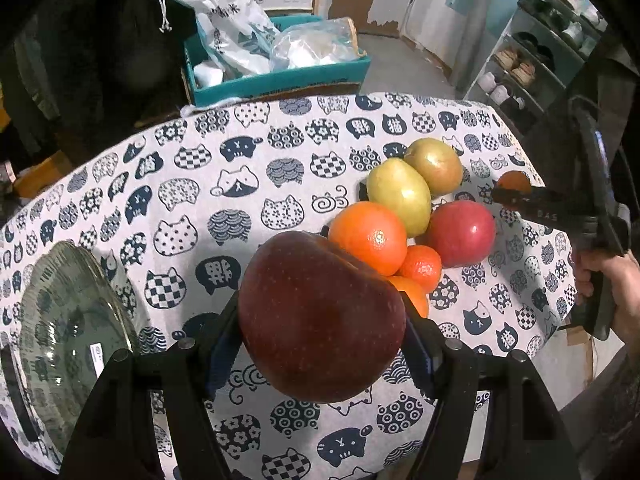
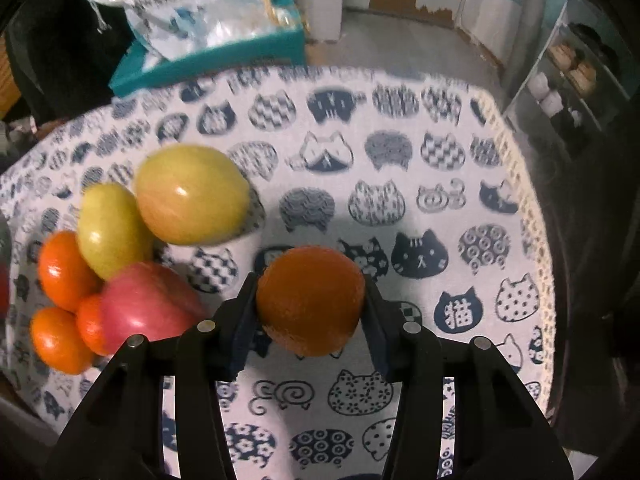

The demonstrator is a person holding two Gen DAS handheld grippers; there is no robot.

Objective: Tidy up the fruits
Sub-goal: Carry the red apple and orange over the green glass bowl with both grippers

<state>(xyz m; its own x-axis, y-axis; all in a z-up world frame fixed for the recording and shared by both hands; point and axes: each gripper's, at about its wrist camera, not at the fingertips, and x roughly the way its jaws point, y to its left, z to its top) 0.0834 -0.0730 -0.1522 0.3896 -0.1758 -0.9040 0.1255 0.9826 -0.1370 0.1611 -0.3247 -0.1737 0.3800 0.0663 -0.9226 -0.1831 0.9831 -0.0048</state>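
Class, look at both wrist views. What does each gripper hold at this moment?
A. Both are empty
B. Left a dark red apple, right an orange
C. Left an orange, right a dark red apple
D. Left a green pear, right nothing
B. The left gripper is shut on the dark red apple, and the right gripper is shut on the orange.

Both wrist cams look down close, sharing fruit pile (image 1: 404,216) & tablecloth (image 2: 400,160).

A dark apple (image 1: 322,316) hides most of one orange (image 1: 412,294) behind it. The glass bowl (image 1: 68,336) is cut off at the left edge. In the right wrist view, the fruit pile (image 2: 120,256) and far cloth (image 2: 320,96) are blurred.
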